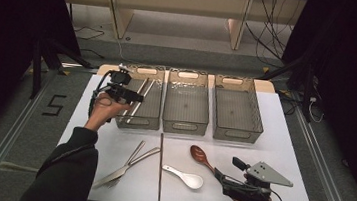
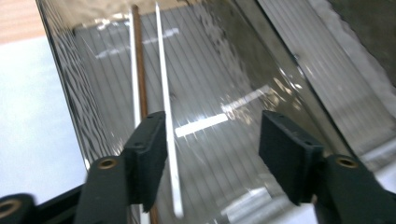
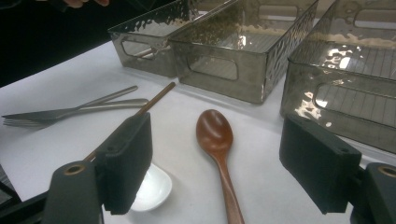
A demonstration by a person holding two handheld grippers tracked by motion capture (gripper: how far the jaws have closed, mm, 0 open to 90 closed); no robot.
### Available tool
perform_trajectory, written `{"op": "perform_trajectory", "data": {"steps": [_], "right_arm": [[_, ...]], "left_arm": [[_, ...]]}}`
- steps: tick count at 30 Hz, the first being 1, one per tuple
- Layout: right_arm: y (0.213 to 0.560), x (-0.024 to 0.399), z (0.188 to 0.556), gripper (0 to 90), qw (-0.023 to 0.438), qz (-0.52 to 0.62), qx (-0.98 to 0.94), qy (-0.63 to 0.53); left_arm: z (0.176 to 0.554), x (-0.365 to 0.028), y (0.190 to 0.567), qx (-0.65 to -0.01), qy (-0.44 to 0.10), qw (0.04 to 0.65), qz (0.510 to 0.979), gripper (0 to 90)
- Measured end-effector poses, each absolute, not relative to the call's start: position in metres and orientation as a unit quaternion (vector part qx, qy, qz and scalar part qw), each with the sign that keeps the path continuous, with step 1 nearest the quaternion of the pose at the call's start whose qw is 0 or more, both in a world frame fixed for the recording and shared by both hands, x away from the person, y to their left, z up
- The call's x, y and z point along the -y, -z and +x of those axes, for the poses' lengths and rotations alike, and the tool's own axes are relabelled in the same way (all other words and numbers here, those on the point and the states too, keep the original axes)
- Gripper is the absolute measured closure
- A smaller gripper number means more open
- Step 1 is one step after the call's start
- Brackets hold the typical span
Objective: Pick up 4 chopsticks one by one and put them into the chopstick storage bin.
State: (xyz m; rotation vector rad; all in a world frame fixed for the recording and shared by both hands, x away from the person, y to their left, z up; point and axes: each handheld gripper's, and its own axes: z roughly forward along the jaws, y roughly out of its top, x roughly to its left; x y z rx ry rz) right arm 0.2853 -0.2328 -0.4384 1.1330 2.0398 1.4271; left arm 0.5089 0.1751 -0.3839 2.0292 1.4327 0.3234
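My left gripper (image 1: 134, 96) (image 2: 212, 154) hovers over the left clear bin (image 1: 136, 122) (image 2: 84, 107) with its jaws open and nothing between them. Inside that bin lie a white chopstick (image 2: 164, 116) and a brown chopstick (image 2: 140, 70), side by side along its length. My right gripper (image 1: 228, 169) (image 3: 219, 172) rests low near the table's front right, open and empty. Just ahead of it lie a wooden spoon (image 1: 201, 155) (image 3: 215, 135) and a white ceramic spoon (image 1: 186, 177) (image 3: 152, 189).
A middle bin (image 1: 184, 127) and a right bin (image 1: 237, 133) stand beside the left one, both empty. A brown chopstick (image 1: 160, 164) (image 3: 154, 100) lies along the table's middle. A fork and a knife (image 1: 127, 165) (image 3: 70, 111) lie crossed at the front left.
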Motion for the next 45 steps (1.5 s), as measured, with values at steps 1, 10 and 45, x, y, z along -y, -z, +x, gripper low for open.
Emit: {"op": "perform_trajectory", "data": {"steps": [1, 10, 45], "right_arm": [[0.439, 0.233, 0.285, 26.4, 0.202, 0.405, -0.731, -0.511], [0.439, 0.232, 0.285, 26.4, 0.202, 0.407, -0.731, -0.509], [0.438, 0.231, 0.284, 26.4, 0.203, 0.403, -0.732, -0.510]], "left_arm": [[0.503, -0.175, 0.383, -0.542, -0.120, 0.317, 0.769, 36.8], [0.448, -0.165, 0.387, -0.513, -0.118, 0.329, 0.784, 28.8], [0.359, -0.092, 0.447, -0.441, -0.060, 0.265, 0.855, 21.8]]}}
